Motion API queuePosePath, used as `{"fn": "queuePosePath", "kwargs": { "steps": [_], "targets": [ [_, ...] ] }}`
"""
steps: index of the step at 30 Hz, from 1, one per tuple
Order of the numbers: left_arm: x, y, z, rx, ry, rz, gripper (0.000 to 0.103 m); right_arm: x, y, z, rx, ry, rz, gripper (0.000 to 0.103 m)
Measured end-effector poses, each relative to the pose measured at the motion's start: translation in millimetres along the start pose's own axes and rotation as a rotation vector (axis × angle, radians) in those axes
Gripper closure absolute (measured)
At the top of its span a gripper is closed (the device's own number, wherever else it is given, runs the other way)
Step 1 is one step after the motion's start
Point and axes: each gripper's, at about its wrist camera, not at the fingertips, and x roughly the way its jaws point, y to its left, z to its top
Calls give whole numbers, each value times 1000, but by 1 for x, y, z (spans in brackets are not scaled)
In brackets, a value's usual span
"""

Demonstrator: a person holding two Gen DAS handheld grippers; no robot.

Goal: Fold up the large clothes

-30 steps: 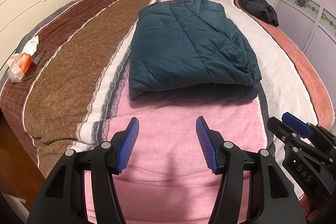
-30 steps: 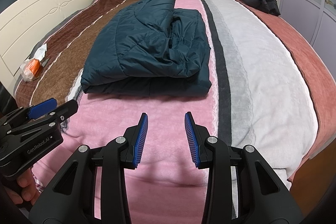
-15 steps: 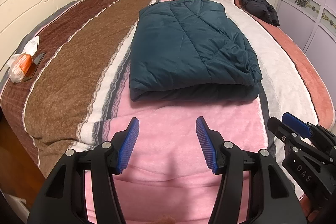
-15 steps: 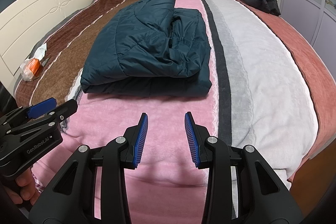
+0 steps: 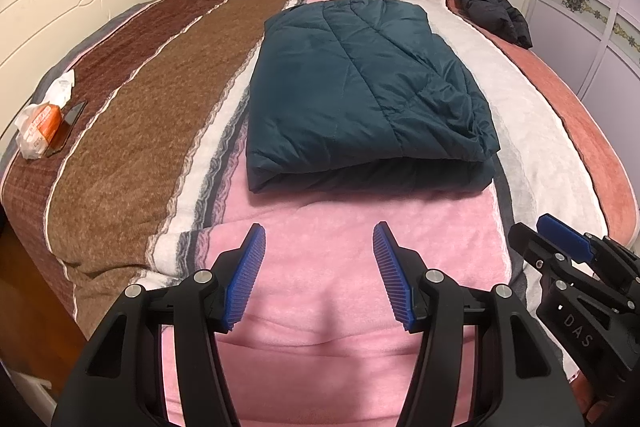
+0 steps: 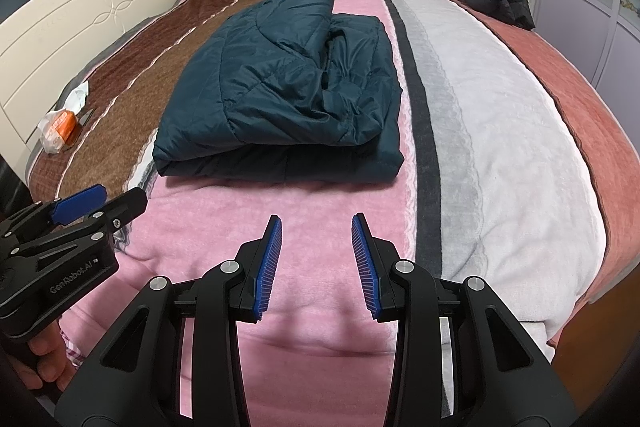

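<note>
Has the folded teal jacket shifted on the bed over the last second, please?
No. In the left wrist view the teal jacket sits on the same pink stripe, its near edge equally far from the bed's foot, as before.

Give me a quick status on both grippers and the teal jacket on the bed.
Left gripper open, empty. Right gripper open, empty. Teal jacket folded on the blanket, untouched. Nothing in between; black jacket far off.

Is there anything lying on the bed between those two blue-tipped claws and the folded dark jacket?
No. Both wrist views show only bare pink blanket between the open left gripper, the open right gripper and the folded teal jacket.
</note>
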Motion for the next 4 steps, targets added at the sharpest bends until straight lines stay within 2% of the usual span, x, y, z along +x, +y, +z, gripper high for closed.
{"fn": "queuePosePath", "kwargs": {
  "steps": [4],
  "targets": [
    [0, 0, 0, 1, 0, -1, 47, 0, 0, -1, 1, 3, 1, 67]
  ]
}}
